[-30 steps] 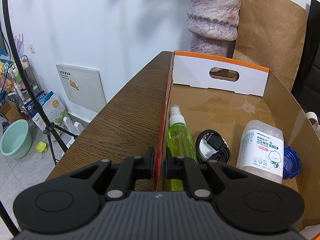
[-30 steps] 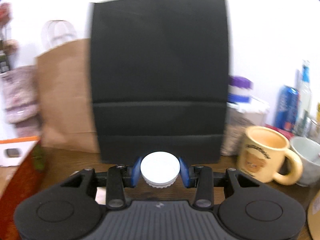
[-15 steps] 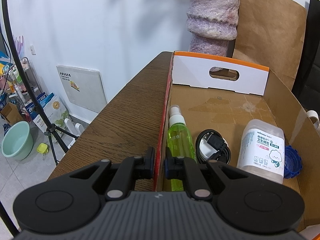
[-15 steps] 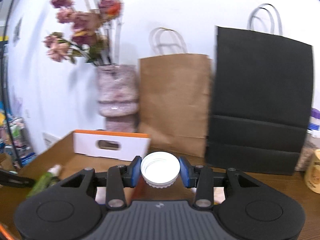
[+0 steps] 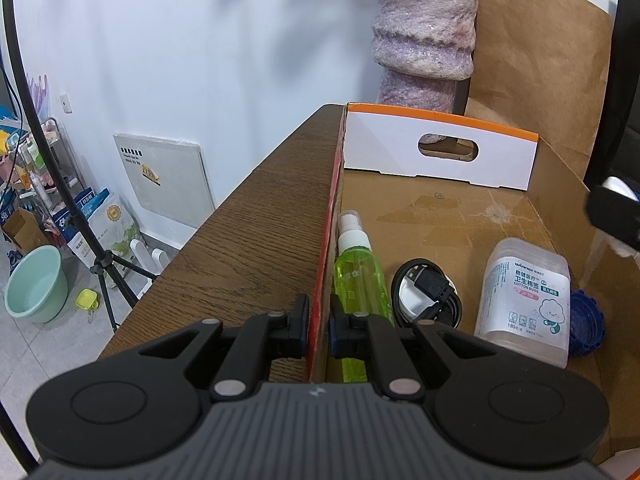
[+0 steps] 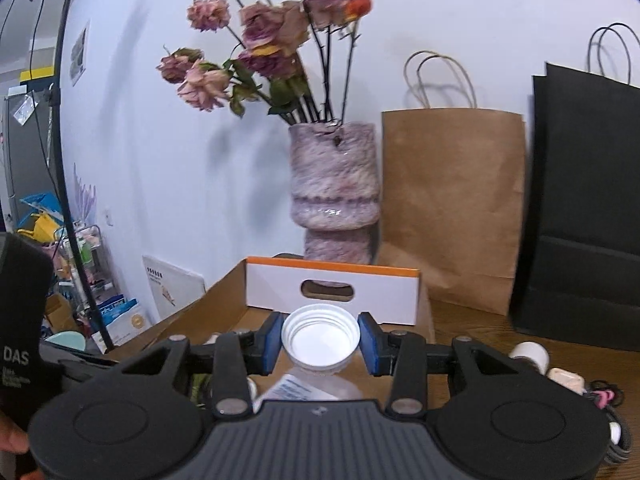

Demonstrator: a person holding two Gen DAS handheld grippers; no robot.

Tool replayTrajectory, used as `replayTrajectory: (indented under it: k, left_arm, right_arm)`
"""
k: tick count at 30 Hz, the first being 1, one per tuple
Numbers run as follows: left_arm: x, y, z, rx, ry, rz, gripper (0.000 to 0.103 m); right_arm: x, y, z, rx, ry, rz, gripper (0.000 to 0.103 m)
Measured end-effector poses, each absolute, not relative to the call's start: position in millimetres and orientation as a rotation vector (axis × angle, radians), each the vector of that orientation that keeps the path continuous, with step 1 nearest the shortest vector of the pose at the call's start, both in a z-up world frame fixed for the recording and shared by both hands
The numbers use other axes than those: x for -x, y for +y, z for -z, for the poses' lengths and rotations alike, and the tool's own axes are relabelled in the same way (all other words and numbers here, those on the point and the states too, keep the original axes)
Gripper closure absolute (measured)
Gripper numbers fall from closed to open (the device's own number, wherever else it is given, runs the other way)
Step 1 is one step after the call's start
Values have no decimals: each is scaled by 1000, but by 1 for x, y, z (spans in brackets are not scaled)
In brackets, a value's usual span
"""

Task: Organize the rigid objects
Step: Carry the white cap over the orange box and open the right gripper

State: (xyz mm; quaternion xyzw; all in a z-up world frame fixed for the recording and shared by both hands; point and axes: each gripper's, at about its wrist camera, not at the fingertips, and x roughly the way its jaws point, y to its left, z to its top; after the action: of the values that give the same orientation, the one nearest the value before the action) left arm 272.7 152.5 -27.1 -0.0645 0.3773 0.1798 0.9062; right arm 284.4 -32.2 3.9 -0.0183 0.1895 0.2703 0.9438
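Observation:
My left gripper (image 5: 319,326) is shut on the red left wall of the cardboard box (image 5: 326,240). Inside the box lie a green spray bottle (image 5: 356,272), a coiled black cable (image 5: 428,294), a clear cotton-bud container (image 5: 524,300) and a blue cap (image 5: 584,320). My right gripper (image 6: 320,340) is shut on a white bottle cap (image 6: 320,336), its open side facing the camera, above the near part of the cardboard box (image 6: 332,284). In the left wrist view the right gripper (image 5: 616,216) shows at the right edge over the box wall.
A purple vase (image 6: 334,192) with dried roses, a brown paper bag (image 6: 452,204) and a black paper bag (image 6: 584,208) stand behind the box on the wooden table (image 5: 248,248). Small items and cables (image 6: 560,380) lie right of the box. A tripod (image 5: 80,220) stands left.
My right gripper has swung left with the white cap, from facing the black bag to over the box, and now shows in the left wrist view. The left gripper has stayed put.

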Motion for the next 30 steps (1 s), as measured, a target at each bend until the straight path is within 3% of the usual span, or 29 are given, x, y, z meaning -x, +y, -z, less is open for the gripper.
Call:
replayTrajectory:
  k: [30]
  left_arm:
    - [-271, 149, 28, 114, 769, -375, 93]
  right_arm:
    - [-309, 6, 5, 34, 518, -595, 63]
